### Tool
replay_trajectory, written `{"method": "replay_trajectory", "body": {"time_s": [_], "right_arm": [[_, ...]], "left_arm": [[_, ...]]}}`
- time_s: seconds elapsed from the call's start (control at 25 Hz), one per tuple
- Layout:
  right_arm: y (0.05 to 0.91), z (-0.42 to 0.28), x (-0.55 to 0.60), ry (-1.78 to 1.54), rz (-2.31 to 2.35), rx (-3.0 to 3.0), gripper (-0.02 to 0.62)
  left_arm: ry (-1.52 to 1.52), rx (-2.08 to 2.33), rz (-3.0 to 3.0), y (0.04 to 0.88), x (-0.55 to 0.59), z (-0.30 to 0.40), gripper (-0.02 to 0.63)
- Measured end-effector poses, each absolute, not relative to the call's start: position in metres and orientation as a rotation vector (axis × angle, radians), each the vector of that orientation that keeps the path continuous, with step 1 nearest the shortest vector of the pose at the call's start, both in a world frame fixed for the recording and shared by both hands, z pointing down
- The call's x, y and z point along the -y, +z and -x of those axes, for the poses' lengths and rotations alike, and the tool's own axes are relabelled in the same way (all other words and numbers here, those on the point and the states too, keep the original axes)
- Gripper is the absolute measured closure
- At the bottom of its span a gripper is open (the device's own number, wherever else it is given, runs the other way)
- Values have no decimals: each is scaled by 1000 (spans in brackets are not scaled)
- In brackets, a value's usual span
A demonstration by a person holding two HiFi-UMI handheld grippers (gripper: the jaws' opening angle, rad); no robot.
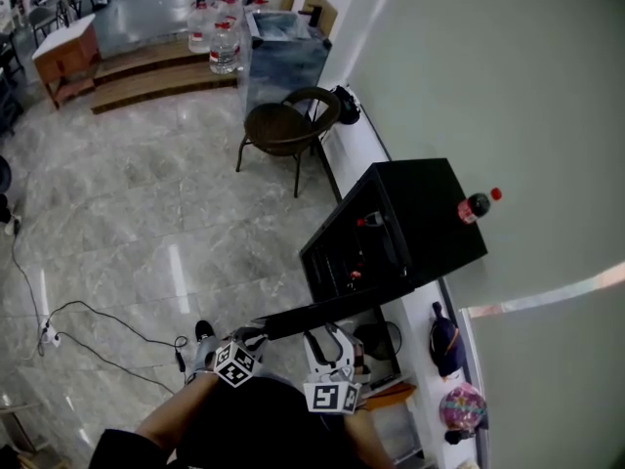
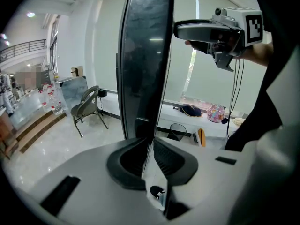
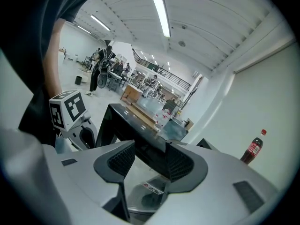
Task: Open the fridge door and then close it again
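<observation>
Both left gripper [image 2: 150, 154] and right gripper [image 3: 146, 159] clamped on fridge door [image 2: 145, 55], bottle [image 1: 475, 206] label illegible

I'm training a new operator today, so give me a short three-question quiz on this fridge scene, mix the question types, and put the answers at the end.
1. True or false: the fridge door is shut.
2. What stands on top of the fridge? A) a red-capped bottle B) a kettle C) a potted plant
3. Fill in: the left hand-held gripper is closed on the edge of the ______.
Key: 1 false, it stands open; 2 A; 3 fridge door.
</observation>
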State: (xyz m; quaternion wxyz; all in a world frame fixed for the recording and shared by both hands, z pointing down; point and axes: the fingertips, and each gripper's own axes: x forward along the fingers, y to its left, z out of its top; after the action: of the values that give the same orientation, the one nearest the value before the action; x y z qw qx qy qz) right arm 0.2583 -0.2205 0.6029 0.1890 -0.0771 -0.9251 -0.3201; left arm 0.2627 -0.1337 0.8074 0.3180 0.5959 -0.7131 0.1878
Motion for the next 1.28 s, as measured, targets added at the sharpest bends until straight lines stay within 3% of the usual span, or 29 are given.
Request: {"method": "replay_trajectory", "body": {"time_s": [0.4, 1.28], "right_arm": [[602, -227, 219, -878, 180, 2591, 377], [600, -106, 272, -737, -303, 2517, 376]], "left_arm": [[507, 1822, -1640, 807, 134, -222, 558], [629, 1606, -1982, 801, 207, -57, 548]]}}
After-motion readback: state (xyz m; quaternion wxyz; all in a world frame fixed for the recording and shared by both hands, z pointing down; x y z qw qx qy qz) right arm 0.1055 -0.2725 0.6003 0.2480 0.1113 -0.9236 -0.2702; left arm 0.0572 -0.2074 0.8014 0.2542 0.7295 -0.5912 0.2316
